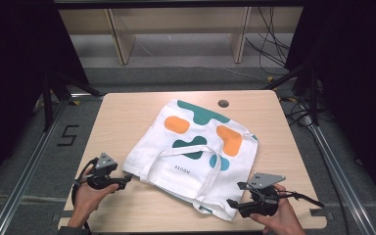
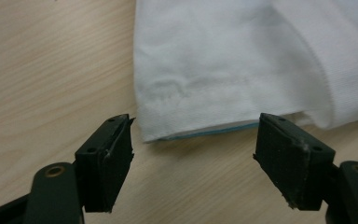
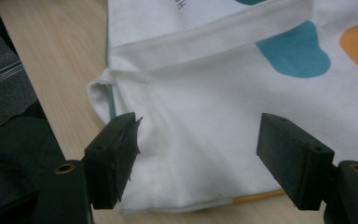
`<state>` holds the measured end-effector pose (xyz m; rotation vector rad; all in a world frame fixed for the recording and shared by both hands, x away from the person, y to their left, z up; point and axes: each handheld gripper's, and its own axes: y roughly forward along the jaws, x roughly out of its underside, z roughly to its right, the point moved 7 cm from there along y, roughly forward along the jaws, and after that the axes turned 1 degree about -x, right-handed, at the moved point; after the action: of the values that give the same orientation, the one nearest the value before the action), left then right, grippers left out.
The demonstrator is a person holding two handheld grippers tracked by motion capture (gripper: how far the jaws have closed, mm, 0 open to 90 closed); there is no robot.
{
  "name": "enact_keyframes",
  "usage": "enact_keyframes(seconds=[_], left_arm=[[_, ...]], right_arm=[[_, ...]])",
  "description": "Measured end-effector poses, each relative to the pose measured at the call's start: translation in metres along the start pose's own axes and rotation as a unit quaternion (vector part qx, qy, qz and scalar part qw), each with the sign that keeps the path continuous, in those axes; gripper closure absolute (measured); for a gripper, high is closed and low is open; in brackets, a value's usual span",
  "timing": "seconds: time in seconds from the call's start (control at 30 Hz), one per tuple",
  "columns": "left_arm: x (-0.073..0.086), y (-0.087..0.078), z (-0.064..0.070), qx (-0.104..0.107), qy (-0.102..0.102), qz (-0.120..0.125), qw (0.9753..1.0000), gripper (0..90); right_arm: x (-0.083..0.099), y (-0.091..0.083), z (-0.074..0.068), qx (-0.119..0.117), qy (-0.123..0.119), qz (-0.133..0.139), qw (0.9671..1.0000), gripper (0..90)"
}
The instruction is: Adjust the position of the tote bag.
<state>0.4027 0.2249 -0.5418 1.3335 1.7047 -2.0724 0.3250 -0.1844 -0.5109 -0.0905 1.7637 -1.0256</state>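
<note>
While the tote bag (image 1: pixel 196 152) lies flat, both tongs gape released at its near corners.

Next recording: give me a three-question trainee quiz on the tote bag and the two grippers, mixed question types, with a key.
1. True or false: the left gripper has its jaws shut on a corner of the tote bag.
2. Multiple choice: the bag's handles lie
A) flat on top of the bag
B) hanging over the far edge of the table
C) hooked over the right gripper
3. Fill in: the printed shapes on the bag are orange and ____.

Key
1. False: in the left gripper view the jaws stand open just short of the bag's corner.
2. A
3. Teal; the teal blob is clear in the right gripper view.
</note>
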Motion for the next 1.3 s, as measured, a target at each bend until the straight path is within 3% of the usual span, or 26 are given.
enact_keyframes(seconds=[0.13, 0.17, 0.27, 0.47, 0.63, 0.67, 0.73, 0.8, 0.93, 1.0, 1.03, 1.07, 1.13, 1.17, 1.2, 1.23, 1.27, 1.3], left_arm=[[0.002, 0.005, -0.002, -0.010, -0.003, -0.010, 0.9999, 30.6], [0.003, 0.007, -0.004, -0.022, 0.003, -0.014, 0.9997, 30.5], [0.005, 0.012, -0.003, -0.021, -0.004, -0.017, 0.9996, 30.8], [0.006, 0.020, 0.001, -0.021, 0.013, -0.027, 0.9993, 33.2], [0.001, 0.026, -0.003, -0.026, 0.002, -0.026, 0.9993, 28.9], [0.001, 0.031, -0.005, -0.024, -0.014, -0.019, 0.9994, 29.4], [0.000, 0.031, -0.006, -0.015, -0.021, -0.013, 0.9996, 30.3], [-0.002, 0.030, -0.007, -0.018, -0.016, -0.007, 0.9997, 31.0], [-0.008, 0.031, -0.009, -0.024, -0.010, 0.005, 0.9997, 33.7], [-0.011, 0.035, -0.011, -0.027, -0.008, 0.012, 0.9995, 35.2], [-0.011, 0.035, -0.011, -0.027, -0.008, 0.012, 0.9995, 35.3], [-0.013, 0.037, -0.011, -0.026, -0.013, 0.014, 0.9995, 35.8], [-0.017, 0.041, -0.010, -0.026, -0.021, 0.024, 0.9992, 37.0], [-0.017, 0.041, -0.010, -0.026, -0.021, 0.024, 0.9992, 38.5], [-0.019, 0.041, -0.010, -0.028, -0.001, 0.021, 0.9994, 40.1], [-0.019, 0.041, -0.010, -0.028, -0.001, 0.021, 0.9994, 43.0], [-0.019, 0.041, -0.007, -0.025, 0.003, 0.024, 0.9994, 49.2], [-0.019, 0.041, -0.007, -0.025, 0.003, 0.024, 0.9994, 52.7]], right_arm=[[0.003, 0.005, -0.012, -0.004, -0.020, -0.014, 0.9997, 29.1], [0.005, 0.007, -0.016, -0.008, -0.020, -0.014, 0.9997, 28.8], [0.008, 0.011, -0.018, -0.008, -0.023, -0.022, 0.9995, 28.5], [0.010, 0.014, -0.020, -0.012, -0.021, -0.028, 0.9993, 28.2], [0.014, 0.019, -0.024, -0.006, -0.029, -0.042, 0.9987, 27.2], [0.014, 0.021, -0.026, -0.008, -0.028, -0.041, 0.9987, 26.8], [0.014, 0.023, -0.029, -0.006, -0.036, -0.040, 0.9985, 26.8], [0.014, 0.027, -0.029, 0.012, -0.043, -0.038, 0.9983, 27.2], [0.019, 0.033, -0.029, 0.021, -0.043, -0.063, 0.9968, 30.3], [0.022, 0.038, -0.027, 0.037, -0.052, -0.068, 0.9956, 39.5], [0.022, 0.038, -0.027, 0.037, -0.052, -0.068, 0.9956, 39.5], [0.022, 0.038, -0.023, 0.054, -0.059, -0.067, 0.9945, 40.9], [0.020, 0.035, -0.022, 0.053, -0.063, -0.069, 0.9942, 50.1], [0.020, 0.035, -0.022, 0.053, -0.063, -0.069, 0.9942, 50.1], [0.017, 0.031, -0.023, 0.064, -0.072, -0.059, 0.9936, 58.0], [0.017, 0.031, -0.023, 0.064, -0.072, -0.059, 0.9936, 58.0], [0.013, 0.026, -0.020, 0.078, -0.088, -0.046, 0.9920, 63.5], [0.013, 0.022, -0.019, 0.088, -0.080, -0.049, 0.9917, 64.1]])
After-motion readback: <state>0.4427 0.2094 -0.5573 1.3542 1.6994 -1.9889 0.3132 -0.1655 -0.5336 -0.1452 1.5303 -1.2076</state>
